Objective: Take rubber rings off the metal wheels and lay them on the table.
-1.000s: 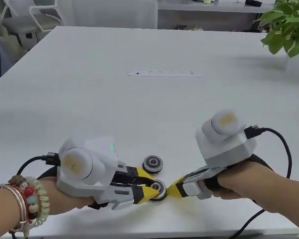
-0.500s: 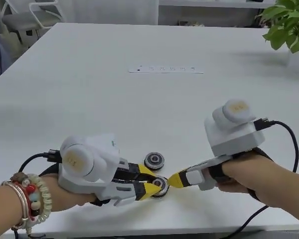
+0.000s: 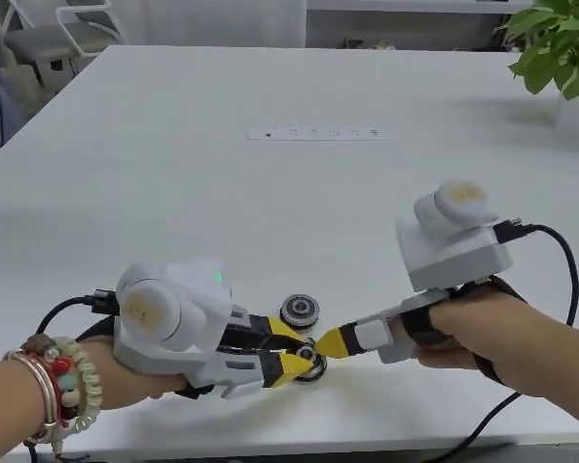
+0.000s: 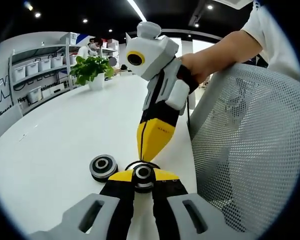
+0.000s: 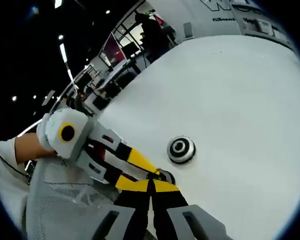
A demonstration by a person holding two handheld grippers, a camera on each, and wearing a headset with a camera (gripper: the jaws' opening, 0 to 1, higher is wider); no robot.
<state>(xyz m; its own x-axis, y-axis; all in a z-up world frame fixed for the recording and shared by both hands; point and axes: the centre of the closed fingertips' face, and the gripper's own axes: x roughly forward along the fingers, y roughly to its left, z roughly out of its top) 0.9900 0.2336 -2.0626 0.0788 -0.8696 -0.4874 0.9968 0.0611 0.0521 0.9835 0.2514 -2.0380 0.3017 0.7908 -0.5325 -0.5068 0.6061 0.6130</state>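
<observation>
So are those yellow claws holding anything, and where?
The left gripper clamps a metal wheel by its rim, a jaw on each side. The right gripper, tips shut, touches that wheel's edge; whether it pinches anything cannot be told.

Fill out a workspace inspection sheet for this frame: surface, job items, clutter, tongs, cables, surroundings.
Surface: white table, with a socket strip at its far side.
Job's things: held wheel between the left jaws; free wheel lying flat just beyond it. Loose rubber rings: nothing seen.
Clutter: nothing seen.
Tongs: left tongs shut on the held wheel; right tongs shut, tip against that wheel. Cannot tell whether it pinches a ring.
Cables: black cable trails from the right tongs, second cable from the left.
Surroundings: plant, chairs.
</observation>
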